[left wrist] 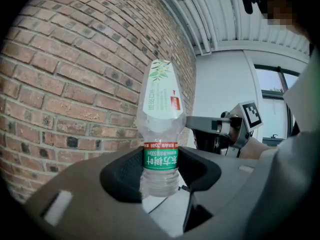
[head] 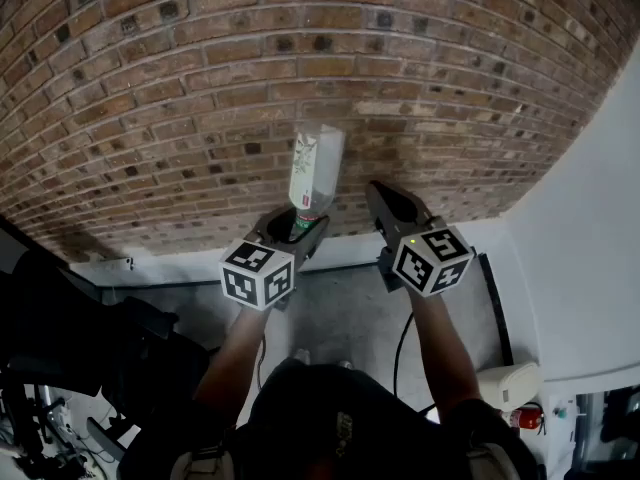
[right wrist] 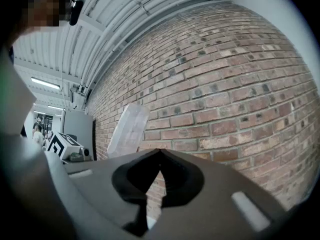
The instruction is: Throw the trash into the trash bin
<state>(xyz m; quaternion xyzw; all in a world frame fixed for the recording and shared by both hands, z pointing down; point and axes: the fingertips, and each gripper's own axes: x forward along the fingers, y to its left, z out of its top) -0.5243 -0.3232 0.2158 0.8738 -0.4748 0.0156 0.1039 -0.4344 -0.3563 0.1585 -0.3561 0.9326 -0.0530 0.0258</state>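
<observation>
**A:** The left gripper [head: 298,226], just below the centre of the head view, is clamped on a clear plastic bottle [head: 315,173]. The bottle's green-banded end sits in the hollow between the jaws.

**B:** How does the bottle stand?

**A:** Roughly upright, leaning a little to the right. It rises to mid-frame in front of the brick wall [head: 150,88].

**B:** And the right gripper [head: 380,190]?

**A:** Right of centre, beside the left one and clear of the bottle. Its jaw tips meet, with nothing between them.
</observation>
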